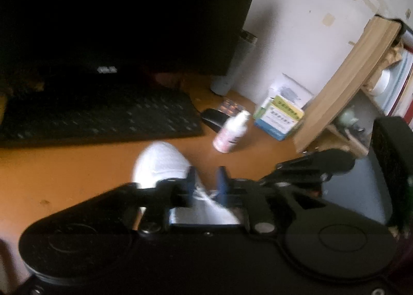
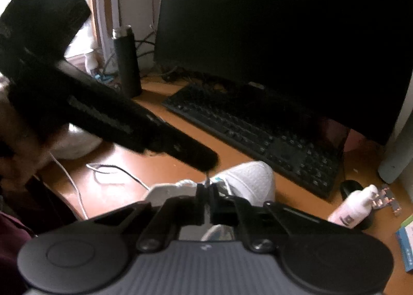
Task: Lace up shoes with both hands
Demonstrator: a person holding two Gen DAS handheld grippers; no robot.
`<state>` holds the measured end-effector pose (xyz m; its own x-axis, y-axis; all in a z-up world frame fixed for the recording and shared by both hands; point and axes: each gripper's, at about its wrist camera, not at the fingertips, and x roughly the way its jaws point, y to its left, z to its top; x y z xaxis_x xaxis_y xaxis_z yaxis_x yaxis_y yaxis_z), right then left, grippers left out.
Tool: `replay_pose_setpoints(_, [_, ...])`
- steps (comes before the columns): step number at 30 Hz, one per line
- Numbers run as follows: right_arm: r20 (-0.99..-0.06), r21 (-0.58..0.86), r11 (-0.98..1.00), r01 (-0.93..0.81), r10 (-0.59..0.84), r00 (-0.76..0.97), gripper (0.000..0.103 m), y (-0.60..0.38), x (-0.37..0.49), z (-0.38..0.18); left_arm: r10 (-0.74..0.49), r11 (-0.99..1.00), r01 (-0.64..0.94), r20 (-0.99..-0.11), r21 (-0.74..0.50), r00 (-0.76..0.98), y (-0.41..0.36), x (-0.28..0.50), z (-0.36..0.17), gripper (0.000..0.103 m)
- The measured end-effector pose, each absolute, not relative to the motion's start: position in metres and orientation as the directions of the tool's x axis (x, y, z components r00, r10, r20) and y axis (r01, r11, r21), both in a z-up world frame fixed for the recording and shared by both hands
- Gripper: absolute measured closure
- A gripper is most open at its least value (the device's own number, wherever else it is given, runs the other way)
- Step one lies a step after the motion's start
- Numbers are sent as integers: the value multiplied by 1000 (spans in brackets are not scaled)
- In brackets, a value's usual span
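A white shoe lies on the orange desk, toe toward the keyboard. My left gripper hangs over the lacing area, its blue pads apart, with white lace showing in the gap and no pad pressing on it. In the right wrist view the left gripper reaches in from the upper left, its tip just above my right fingertips. My right gripper is shut on a thin shoelace end that sticks up between its fingers. The shoe's eyelets are mostly hidden behind both grippers.
A black keyboard and a dark monitor stand behind the shoe. To the right are a mouse, a white bottle, boxes and a wooden shelf. A black flask and cables sit left.
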<state>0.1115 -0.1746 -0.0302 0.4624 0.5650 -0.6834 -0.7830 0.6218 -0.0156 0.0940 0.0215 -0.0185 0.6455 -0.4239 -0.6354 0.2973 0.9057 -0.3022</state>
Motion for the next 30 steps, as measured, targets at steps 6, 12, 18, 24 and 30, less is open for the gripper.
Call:
replay_pose_setpoints(6, [-705,-54,619,-783,532,469,100,-180,122,-32,-380,915,352,-709,-195,595,13,83,-32,68])
replay_pose_setpoints(12, [-746,-75,533,-843,530,402,100,-154,125,-39,-325,930,341,-744,-139,583,1,81,-52,70])
replay_pose_setpoints(18, [-800,-102,449,-888,493,341,100,-132,122,-50,-315,934,330,-752,-137,578,9,81,-57,95])
replay_pose_setpoints(24, [-839,-116,396,-911,451,303,100,-123,119,-56,-326,932,330,-741,-149,587,9,79,-57,97])
replay_pose_setpoints(30, [-868,-122,378,-918,407,283,100,-114,120,-65,-336,931,328,-736,-163,587,11,80,-58,97])
